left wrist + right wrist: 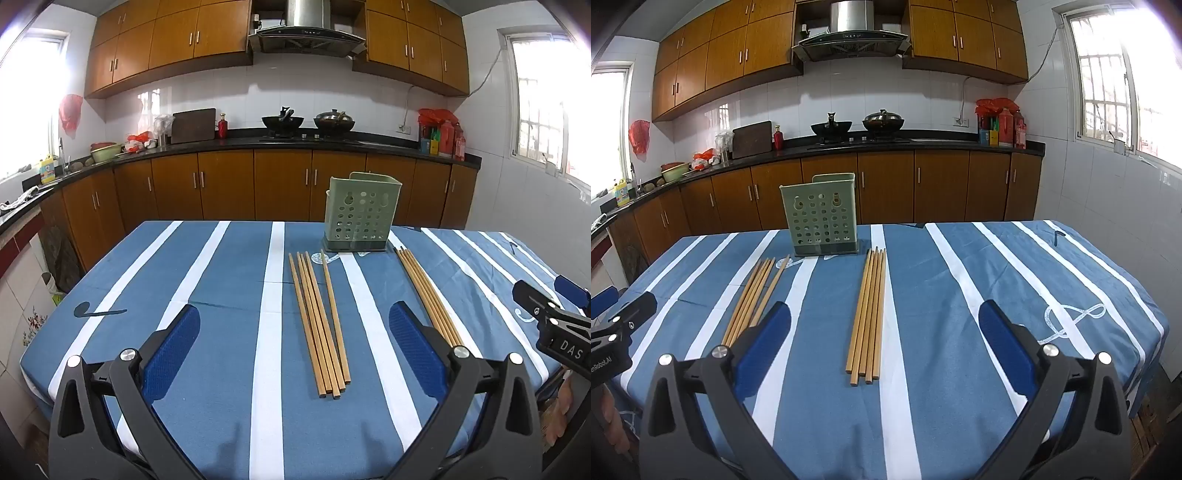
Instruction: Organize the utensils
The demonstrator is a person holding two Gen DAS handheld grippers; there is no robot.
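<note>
A green perforated utensil holder (360,214) stands upright at the table's far side; it also shows in the right wrist view (822,218). Two bundles of wooden chopsticks lie flat in front of it. The left bundle (319,321) lies between my left gripper's fingers, ahead of them; it shows in the right wrist view (753,299). The right bundle (868,314) lies ahead of my right gripper; it shows in the left wrist view (430,299). My left gripper (295,347) is open and empty above the table. My right gripper (884,343) is open and empty.
The table has a blue cloth with white stripes (221,295). Its near and side edges drop off close to both grippers. Brown kitchen cabinets and a counter with woks (282,122) stand behind the table. The right gripper's body (554,321) shows at the left view's right edge.
</note>
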